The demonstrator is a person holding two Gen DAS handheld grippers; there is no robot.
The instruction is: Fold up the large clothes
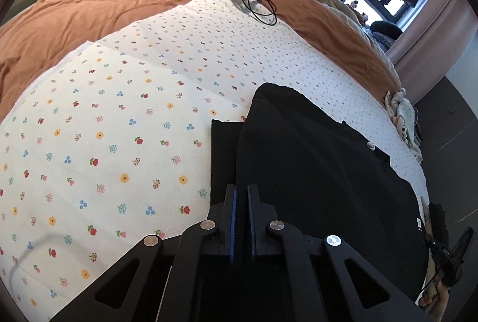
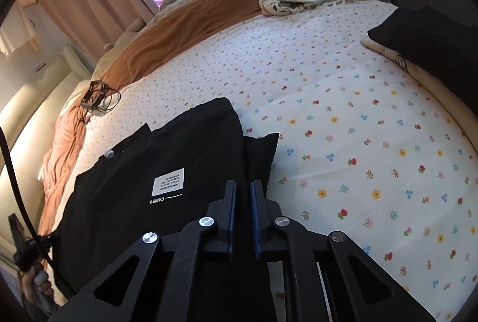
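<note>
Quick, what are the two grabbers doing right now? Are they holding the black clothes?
Left gripper: nearly closed over the black garment; a grip on the cloth cannot be told.
Right gripper: nearly closed over the same garment; a grip cannot be told either.

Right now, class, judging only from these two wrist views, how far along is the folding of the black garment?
Done: the black garment lies on the floral sheet with one part already lapped over another, label side up. In hand: both tongs, left and right, sit nearly shut at its near edge; whether they pinch cloth cannot be told. Left: it still looks wide, so probably further folds.
</note>
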